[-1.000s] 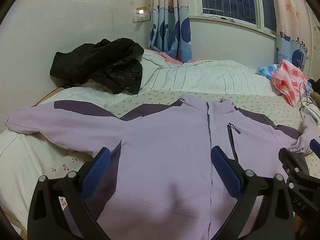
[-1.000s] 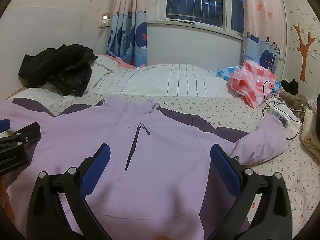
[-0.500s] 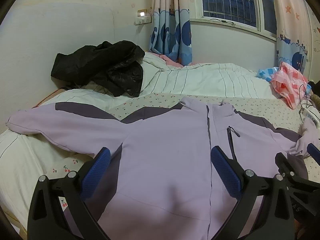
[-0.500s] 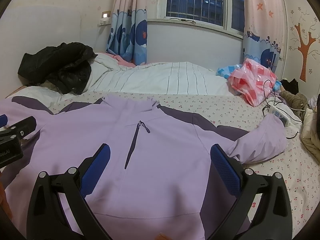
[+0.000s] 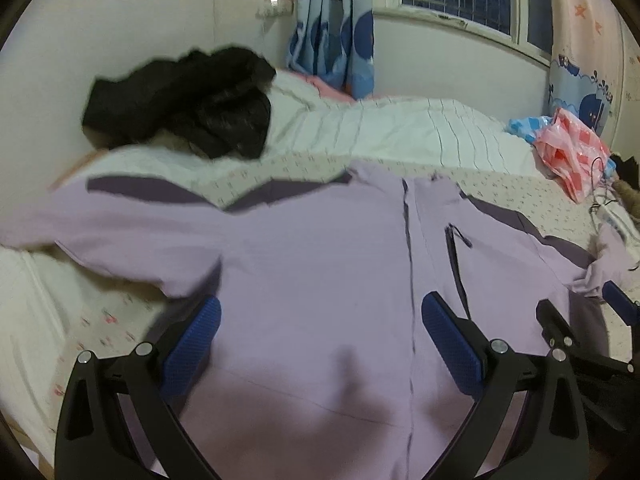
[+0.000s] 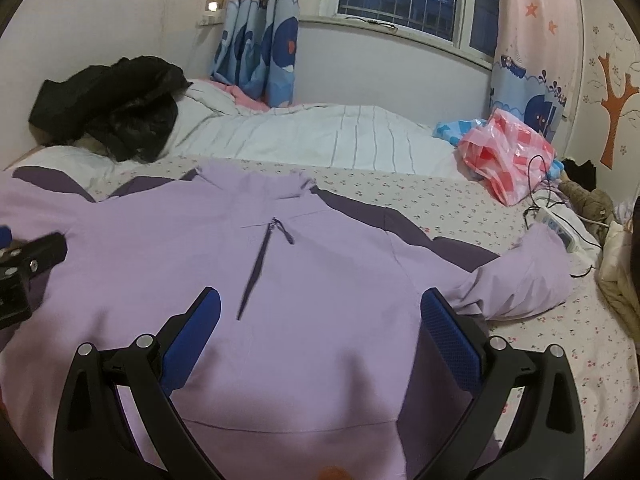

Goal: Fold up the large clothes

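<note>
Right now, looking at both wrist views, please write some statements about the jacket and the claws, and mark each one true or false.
1. The lilac jacket lies spread front-up on the bed. True.
2. The left claw is shut on the jacket. False: it is open, holding nothing.
3. The right claw is open. True.
4. The black coat covers the jacket's collar. False: it lies apart, near the bed's head.
5. The pink checked bag rests beyond the right sleeve. True.

Both wrist views overlook the same jacket (image 5: 320,280), side-by-side
</note>
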The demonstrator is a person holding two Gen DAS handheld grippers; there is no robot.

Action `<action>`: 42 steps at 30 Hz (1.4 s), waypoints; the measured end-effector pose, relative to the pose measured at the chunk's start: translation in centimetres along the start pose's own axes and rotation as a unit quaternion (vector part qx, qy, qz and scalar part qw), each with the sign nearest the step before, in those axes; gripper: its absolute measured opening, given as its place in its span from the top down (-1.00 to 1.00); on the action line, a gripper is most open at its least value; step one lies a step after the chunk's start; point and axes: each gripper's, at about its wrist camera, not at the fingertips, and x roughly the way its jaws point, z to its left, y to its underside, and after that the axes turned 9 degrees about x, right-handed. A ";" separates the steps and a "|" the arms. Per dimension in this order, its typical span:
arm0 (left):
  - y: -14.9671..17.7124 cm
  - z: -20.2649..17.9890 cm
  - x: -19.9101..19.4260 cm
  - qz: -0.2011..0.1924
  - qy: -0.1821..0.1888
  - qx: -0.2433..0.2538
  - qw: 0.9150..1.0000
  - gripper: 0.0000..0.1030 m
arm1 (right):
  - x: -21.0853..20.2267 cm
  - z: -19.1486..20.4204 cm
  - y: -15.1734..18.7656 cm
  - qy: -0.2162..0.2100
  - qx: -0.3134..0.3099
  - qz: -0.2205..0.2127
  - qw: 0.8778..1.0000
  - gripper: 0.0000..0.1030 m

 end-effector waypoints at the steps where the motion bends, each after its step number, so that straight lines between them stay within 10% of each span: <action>1: 0.1 0.1 0.2 0.004 0.006 -0.005 1.000 -0.87 | 0.1 -0.4 -0.3 0.006 0.002 -0.001 1.000 -0.88; 9: 0.5 0.7 0.9 0.017 0.022 -0.021 0.999 -0.87 | 4.8 -10.2 -8.6 0.109 0.000 0.000 0.994 -0.88; 16: 1.0 1.1 2.4 0.043 0.031 -0.023 0.998 -0.87 | 20.1 -23.3 -15.7 0.290 -0.001 0.107 0.951 -0.88; 24: 1.7 1.6 4.1 0.070 0.027 -0.018 0.997 -0.87 | 31.9 -32.2 -12.5 0.409 -0.044 0.224 0.884 -0.88; 32: 1.9 1.9 3.6 0.073 0.073 -0.057 0.993 -0.87 | 11.0 -43.0 -6.4 0.380 0.179 0.103 0.902 -0.88; 39: 1.9 2.0 2.5 0.066 0.100 -0.072 0.990 -0.87 | -5.5 -44.3 6.7 0.204 0.353 0.071 0.910 -0.88; 42: 1.7 2.5 2.0 0.059 0.106 -0.081 0.989 -0.87 | -7.2 -45.6 8.6 0.091 0.442 0.068 0.890 -0.88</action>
